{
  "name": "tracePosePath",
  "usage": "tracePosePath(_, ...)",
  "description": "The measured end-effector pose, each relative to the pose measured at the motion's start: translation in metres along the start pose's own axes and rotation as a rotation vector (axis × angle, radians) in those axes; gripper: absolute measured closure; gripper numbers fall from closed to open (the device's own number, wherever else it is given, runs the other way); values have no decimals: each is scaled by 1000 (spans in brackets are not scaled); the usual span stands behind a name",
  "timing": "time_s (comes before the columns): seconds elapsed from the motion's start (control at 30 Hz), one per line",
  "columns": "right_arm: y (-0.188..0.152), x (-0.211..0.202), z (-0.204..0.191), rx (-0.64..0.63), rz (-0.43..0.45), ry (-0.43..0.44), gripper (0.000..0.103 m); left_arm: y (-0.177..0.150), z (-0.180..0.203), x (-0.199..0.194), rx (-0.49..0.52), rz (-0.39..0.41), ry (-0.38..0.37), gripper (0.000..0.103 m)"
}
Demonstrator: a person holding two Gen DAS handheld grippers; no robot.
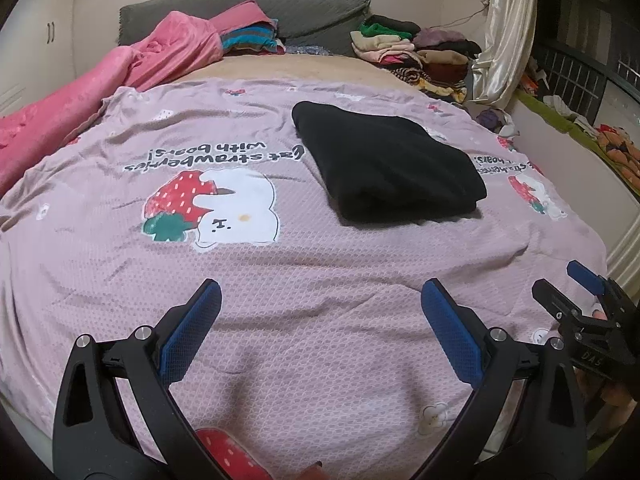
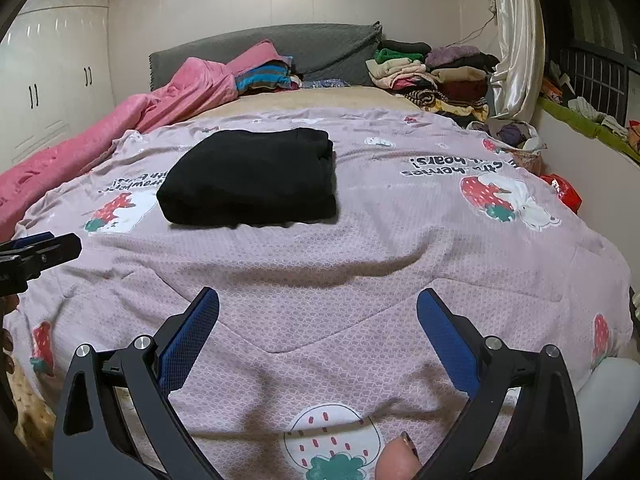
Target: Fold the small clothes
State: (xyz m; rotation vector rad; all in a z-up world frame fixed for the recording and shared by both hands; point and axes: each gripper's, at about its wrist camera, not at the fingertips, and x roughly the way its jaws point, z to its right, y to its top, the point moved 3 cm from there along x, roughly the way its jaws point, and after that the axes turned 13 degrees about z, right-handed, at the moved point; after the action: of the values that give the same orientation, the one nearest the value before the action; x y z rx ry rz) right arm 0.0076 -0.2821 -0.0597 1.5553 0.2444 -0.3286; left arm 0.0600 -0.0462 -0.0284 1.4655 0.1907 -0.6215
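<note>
the black garment [image 1: 386, 164] lies folded into a thick, soft rectangle on the bed, resting on the mauve bedspread [image 1: 320, 280] well ahead of both grippers and touched by neither. the left gripper [image 1: 320, 332] hovers over the near part of the spread with its fingers spread wide and nothing between them; the right gripper [image 2: 318, 332] is the same, released and empty.

only the right wrist view shows the white wardrobe [image 2: 52, 72] with dark handles, a red packet [image 2: 564, 192] at the bed's right edge, and a fingertip [image 2: 400, 460] at the bottom. only the left wrist view shows the full line of upside-down printed lettering [image 1: 216, 156] beside the garment. each view catches the other gripper at its edge.

the bedspread is a fine waffle-like knit, lightly creased, printed with strawberries and white bears. a plush pink blanket [image 1: 92, 92] is bunched along the left side, a grey padded headboard [image 1: 248, 16] stands at the far end, and stacks of folded clothes [image 1: 416, 48] sit at the far right by a shiny cream curtain [image 1: 508, 28].
</note>
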Motion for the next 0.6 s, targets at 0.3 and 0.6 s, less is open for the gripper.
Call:
tracePosePath(0.3, 0, 0, -2, -8, -4, 0, 4, -1, -3, 0, 0, -11, 22, 9)
tracePosePath(0.6, -1, -2, -1, -9, -9, -8, 4, -1, -4, 0, -7, -14, 22, 9)
